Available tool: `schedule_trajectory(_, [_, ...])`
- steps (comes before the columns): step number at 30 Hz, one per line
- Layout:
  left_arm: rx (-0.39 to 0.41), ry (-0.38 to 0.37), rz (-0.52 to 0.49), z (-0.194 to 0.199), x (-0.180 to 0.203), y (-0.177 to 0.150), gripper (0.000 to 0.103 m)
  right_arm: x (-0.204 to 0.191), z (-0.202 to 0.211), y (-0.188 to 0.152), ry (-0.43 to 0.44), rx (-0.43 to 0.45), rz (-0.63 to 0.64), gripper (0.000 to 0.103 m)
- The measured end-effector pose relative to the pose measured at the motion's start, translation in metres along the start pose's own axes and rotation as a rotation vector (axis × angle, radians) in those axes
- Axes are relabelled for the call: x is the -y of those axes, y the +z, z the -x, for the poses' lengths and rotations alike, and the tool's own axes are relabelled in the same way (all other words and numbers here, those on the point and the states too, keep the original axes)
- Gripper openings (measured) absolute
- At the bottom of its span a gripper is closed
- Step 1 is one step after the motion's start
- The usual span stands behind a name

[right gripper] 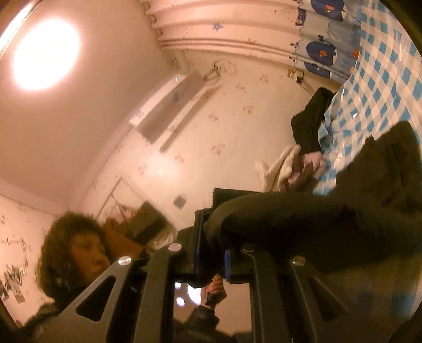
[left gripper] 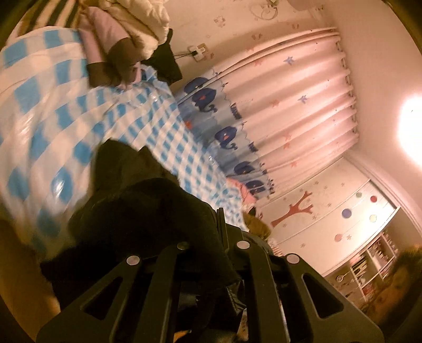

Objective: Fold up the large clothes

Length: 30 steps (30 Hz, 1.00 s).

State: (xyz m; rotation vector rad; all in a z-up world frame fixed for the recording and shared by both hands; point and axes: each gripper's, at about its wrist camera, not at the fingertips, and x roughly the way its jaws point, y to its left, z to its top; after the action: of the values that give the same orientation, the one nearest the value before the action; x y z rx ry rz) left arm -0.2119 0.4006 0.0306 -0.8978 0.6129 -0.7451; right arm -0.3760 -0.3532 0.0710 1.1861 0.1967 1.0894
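Observation:
A large black garment (left gripper: 147,211) hangs lifted over a bed with a blue-and-white checked cover (left gripper: 52,100). My left gripper (left gripper: 216,232) is shut on a bunched edge of it, and the cloth drapes over and hides the fingertips. In the right wrist view the same black garment (right gripper: 329,211) stretches from the checked cover (right gripper: 382,87) to my right gripper (right gripper: 211,242), which is shut on its edge between the black finger and the blue pad. Both views are tilted and blurred.
A heap of pale and pink clothes (left gripper: 126,23) and a dark garment (left gripper: 166,60) lie at the bed's far end. A curtain with blue whales (left gripper: 263,105) hangs beside the bed. A person's head (right gripper: 76,253) is near the right gripper. Shelves (left gripper: 369,269) stand by the wall.

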Motion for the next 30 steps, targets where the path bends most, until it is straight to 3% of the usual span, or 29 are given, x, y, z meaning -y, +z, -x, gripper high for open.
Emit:
schedule_trajectory(3, [0.005, -0.022, 0.004, -0.036, 0.000, 0.037, 0.004, 0.018, -0.014, 0.036, -0.008, 0.052, -0.007, 0.014])
schedule_trajectory(8, [0.000, -0.007, 0.039, -0.108, -0.016, 0.099, 0.005, 0.063, -0.044, 0.103, -0.092, 0.108, -0.026, 0.014])
schedule_trajectory(15, [0.015, 0.122, 0.138, -0.217, -0.085, 0.167, 0.005, 0.171, -0.105, 0.176, -0.288, 0.185, -0.143, 0.014])
schedule_trajectory(22, [-0.026, 0.330, 0.320, -0.293, -0.199, 0.177, 0.013, 0.322, -0.114, 0.177, -0.574, 0.234, -0.377, 0.014])
schedule_trajectory(25, [-0.040, 0.353, 0.366, -0.308, -0.231, 0.174, 0.016, 0.357, -0.114, 0.173, -0.627, 0.234, -0.416, 0.014])
schedule_trajectory(30, [-0.064, 0.384, 0.344, -0.323, -0.252, 0.178, 0.016, 0.372, -0.128, 0.185, -0.704, 0.189, -0.386, 0.013])
